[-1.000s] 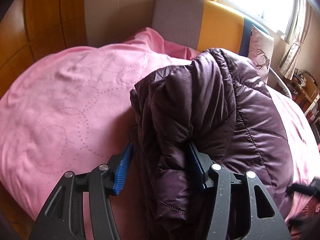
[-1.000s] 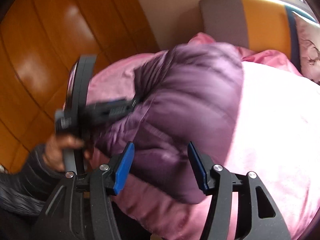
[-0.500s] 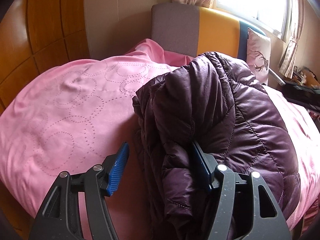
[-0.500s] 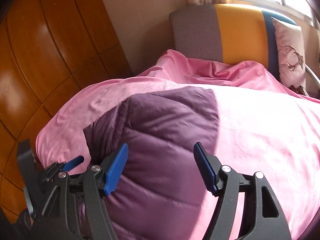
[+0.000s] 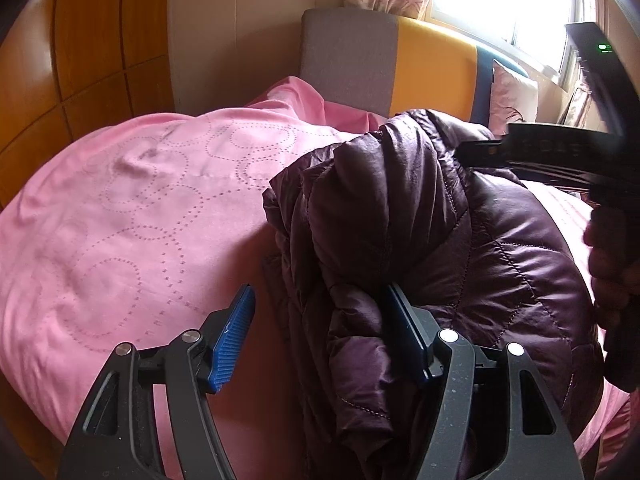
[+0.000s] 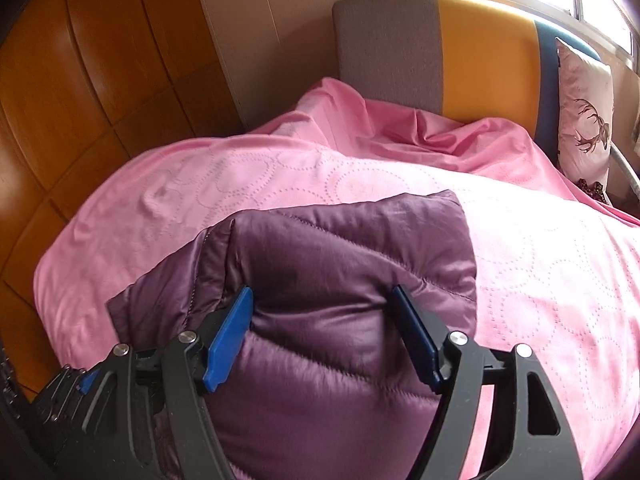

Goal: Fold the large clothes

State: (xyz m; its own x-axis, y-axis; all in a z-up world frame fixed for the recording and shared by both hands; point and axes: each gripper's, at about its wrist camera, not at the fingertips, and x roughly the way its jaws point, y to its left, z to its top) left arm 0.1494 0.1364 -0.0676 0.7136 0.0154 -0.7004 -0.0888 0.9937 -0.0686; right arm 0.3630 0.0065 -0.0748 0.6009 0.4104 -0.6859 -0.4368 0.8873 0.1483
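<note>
A dark purple quilted puffer jacket (image 5: pixel 460 248) lies folded in a thick bundle on the pink bed cover (image 5: pixel 140 220). My left gripper (image 5: pixel 320 332) is open; a bunched fold of the jacket lies between its blue pads, against the right pad (image 5: pixel 404 332). In the right wrist view the jacket (image 6: pixel 340 280) lies flat and smooth, and my right gripper (image 6: pixel 324 332) is open, its pads pressing down on the jacket's top. The right gripper's body also shows in the left wrist view (image 5: pixel 580 152), at the right above the jacket.
A headboard (image 6: pixel 440 48) in grey, yellow and blue stands at the far end. A deer-print pillow (image 6: pixel 584 120) leans at the right. Wooden wall panels (image 6: pixel 80 80) run along the left side. A bright window (image 5: pixel 500 0) is behind the headboard.
Both grippers have drawn back and risen a little. The right gripper has swung from the jacket's left side to sit on its top. The jacket has settled flatter.
</note>
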